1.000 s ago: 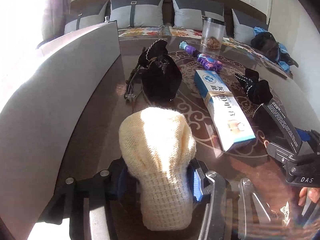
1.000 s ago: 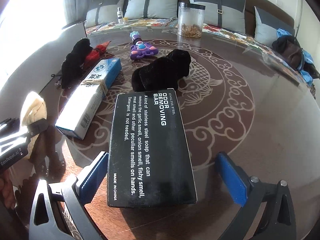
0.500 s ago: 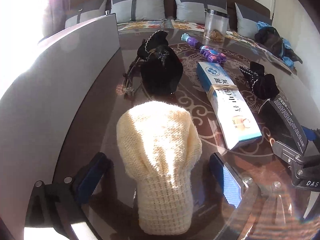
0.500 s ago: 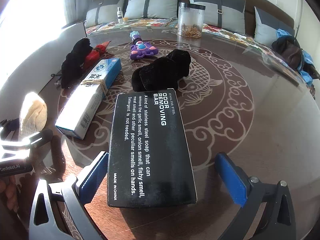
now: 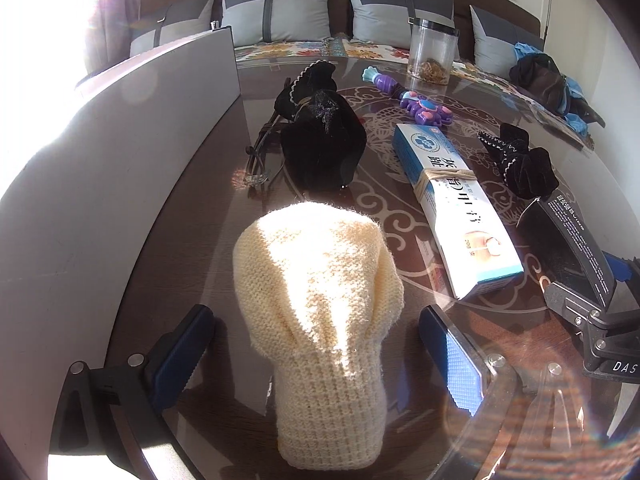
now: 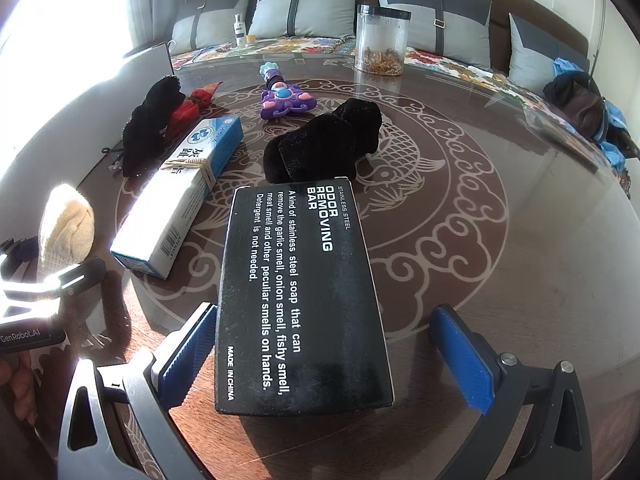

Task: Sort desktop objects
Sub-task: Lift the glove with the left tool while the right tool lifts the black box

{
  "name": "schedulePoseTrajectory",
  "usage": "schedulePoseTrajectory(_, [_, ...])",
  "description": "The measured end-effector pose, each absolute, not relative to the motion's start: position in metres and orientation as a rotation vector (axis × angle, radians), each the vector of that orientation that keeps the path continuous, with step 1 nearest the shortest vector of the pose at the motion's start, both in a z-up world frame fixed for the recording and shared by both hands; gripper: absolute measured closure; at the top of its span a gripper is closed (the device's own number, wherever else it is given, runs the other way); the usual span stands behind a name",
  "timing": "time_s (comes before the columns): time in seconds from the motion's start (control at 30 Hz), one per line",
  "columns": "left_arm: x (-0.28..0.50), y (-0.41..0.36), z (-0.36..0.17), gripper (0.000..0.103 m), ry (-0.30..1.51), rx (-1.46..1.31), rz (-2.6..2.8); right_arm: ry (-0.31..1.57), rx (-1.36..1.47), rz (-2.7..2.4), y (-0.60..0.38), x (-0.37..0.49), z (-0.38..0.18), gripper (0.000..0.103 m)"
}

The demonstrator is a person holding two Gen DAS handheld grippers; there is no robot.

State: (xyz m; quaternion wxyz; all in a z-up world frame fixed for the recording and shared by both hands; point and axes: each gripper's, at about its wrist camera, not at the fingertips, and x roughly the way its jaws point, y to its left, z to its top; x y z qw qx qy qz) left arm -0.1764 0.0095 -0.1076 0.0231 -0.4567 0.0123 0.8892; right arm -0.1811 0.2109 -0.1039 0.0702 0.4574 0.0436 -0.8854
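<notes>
Left gripper [image 5: 316, 344]: my jaws had just been opening and stood wide; the cream knitted pouch [image 5: 320, 316] lay between them, neither pad pressing it, so I judged it set down and released

Pouch placement: it lay on the glass table [image 5: 400, 432], near my edge, just beside the grey panel [image 5: 100, 184] on the left, probably to group it with the black velvet pouch [image 5: 320, 148] lying further along the same side

Right gripper [image 6: 320, 364]: jaws wide too; the black soap box [image 6: 300, 300] lay flat between the pads, close to the left one, with a clear gap to the right one, so nothing gripped

Box placement: laid beside the blue-and-white carton [image 6: 180, 196], I guessed to keep the boxes in one row

Further out: a second black pouch [image 6: 324, 144] touching the far end of the soap box, a purple toy [image 6: 284, 98] beyond, a clear jar [image 6: 382, 40] at the far rim

Left to sort: toy and jar, seemingly untouched
</notes>
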Motion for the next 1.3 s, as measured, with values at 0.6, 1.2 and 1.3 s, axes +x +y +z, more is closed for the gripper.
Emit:
schedulePoseTrajectory(0.6, [-0.177,0.009,-0.108,0.000,0.038,-1.414,2.753,0.131,1.376,-2.664,0.210,-0.180,-0.104,0.000])
schedulePoseTrajectory(1.2, [-0.195,-0.004,-0.099,0.013,-0.006,-1.552,2.652,0.142,1.529,-2.398,0.219,-0.203,-0.079,0.001])
schedulePoseTrajectory(1.3, [-0.192,0.002,-0.093,0.059,0.089,-1.517,2.638,0.225,1.591,-2.323,0.198,-0.215,-0.082,0.021])
